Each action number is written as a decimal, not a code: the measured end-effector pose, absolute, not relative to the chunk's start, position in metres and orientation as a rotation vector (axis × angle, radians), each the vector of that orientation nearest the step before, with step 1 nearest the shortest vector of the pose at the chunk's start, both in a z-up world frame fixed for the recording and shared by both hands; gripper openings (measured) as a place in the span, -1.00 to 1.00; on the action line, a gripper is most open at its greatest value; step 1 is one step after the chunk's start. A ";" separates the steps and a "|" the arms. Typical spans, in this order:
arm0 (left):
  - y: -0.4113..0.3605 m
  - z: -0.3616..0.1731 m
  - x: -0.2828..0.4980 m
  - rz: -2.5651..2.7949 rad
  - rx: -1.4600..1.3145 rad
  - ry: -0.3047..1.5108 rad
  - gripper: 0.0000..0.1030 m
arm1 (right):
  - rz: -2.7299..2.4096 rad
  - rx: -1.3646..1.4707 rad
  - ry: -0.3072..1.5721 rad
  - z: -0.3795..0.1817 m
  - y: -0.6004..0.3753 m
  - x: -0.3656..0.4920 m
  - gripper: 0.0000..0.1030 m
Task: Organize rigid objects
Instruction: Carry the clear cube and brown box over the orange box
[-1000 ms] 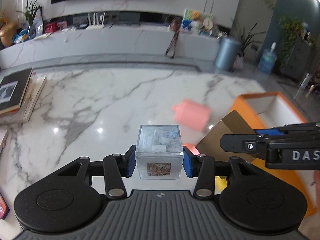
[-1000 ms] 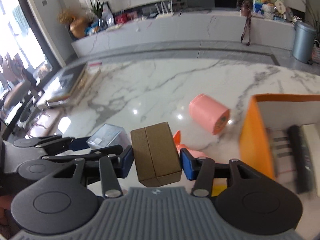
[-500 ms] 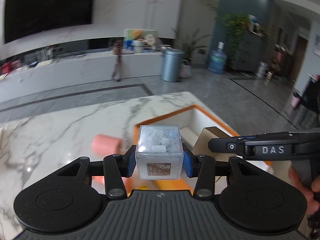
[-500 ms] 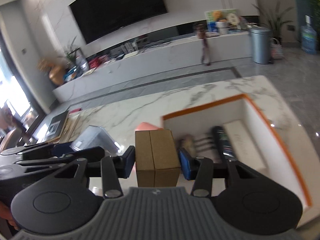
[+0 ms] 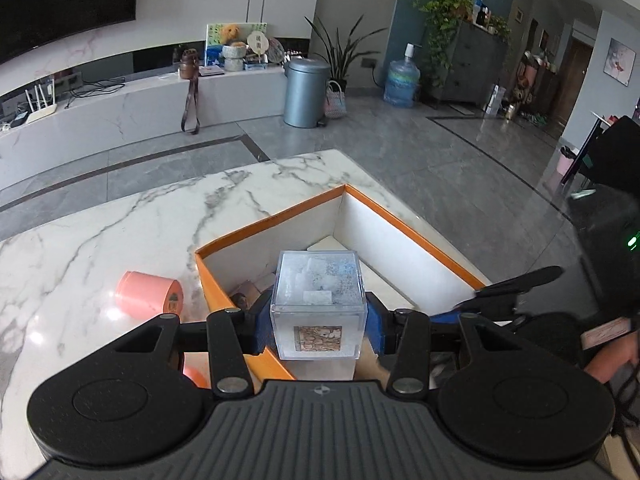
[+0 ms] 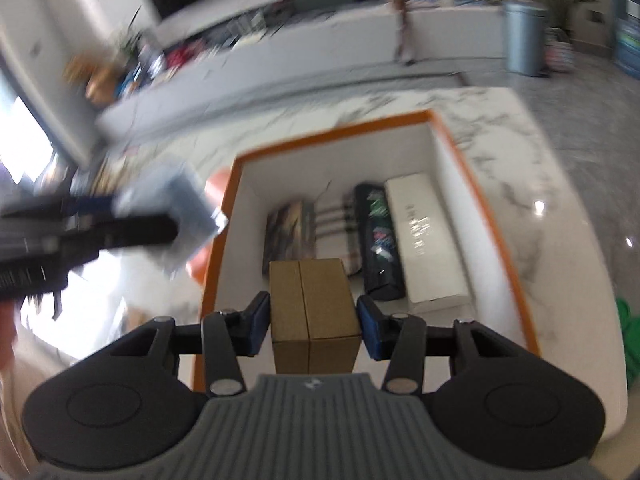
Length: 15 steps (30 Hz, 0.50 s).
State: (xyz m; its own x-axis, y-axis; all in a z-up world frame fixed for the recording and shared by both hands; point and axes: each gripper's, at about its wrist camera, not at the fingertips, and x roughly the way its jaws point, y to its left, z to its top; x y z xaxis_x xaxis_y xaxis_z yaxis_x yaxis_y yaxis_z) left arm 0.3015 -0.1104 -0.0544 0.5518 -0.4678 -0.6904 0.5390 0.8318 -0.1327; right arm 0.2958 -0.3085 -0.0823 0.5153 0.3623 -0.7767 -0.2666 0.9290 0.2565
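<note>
A marble counter point(image 5: 120, 232) carries an orange box point(image 6: 496, 240) with packages inside. The right claw point(image 6: 312, 316) is clamped on a cardboard box point(image 6: 312, 300) above the orange box. The left claw point(image 5: 318, 320) grips a clear cube point(image 5: 318, 300) over its near corner.

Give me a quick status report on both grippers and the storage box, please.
Left gripper shut on clear plastic cube. Right gripper shut on brown cardboard box. Both over orange-rimmed white storage box. Items already line its floor; pink roll outside.
</note>
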 end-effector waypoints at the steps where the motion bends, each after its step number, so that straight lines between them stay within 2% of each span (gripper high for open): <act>1: -0.111 -0.055 0.303 -0.602 0.102 0.791 0.02 | 0.408 0.076 0.972 -0.088 -0.305 0.303 -0.07; 7: -0.115 -0.070 0.320 -0.632 0.133 0.834 0.02 | 0.611 -0.150 1.022 -0.114 -0.278 0.340 -0.07; 15: -0.110 -0.087 0.336 -0.634 0.122 0.863 0.02 | 0.851 -0.368 0.991 -0.135 -0.250 0.365 -0.09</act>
State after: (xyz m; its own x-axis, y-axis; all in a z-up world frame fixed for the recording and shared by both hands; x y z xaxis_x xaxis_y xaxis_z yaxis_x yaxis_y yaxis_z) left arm 0.3361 -0.1097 -0.0869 0.4801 -0.4703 -0.7405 0.5658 0.8111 -0.1482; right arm 0.3646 -0.2501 -0.1351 0.2698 0.4564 -0.8479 -0.7688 0.6322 0.0957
